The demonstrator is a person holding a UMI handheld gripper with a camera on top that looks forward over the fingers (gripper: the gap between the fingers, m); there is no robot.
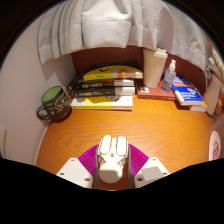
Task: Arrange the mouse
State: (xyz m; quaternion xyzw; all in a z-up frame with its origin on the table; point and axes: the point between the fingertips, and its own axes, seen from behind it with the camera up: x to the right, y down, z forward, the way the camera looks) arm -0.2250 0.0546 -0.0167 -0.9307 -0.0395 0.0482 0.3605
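On the wooden counter point(150, 125), well beyond the fingers, sit stacked books point(100, 88) and a green mug point(53, 102). Nearer, the hand-held gripper point(112, 160) is clamped on the white mouse point(112, 157), both pink pads pressing its sides. Its long axis runs straight ahead along the fingers, pointing toward the books.

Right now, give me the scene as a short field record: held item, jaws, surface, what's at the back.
held item: white mouse, between the pink pads
gripper: jaws closed on the mouse, one pad against each side
surface: wooden desk, bare ahead of the mouse
back left: green mug beside a stack of books
back right: white bottle, blue packet
behind: white curtain
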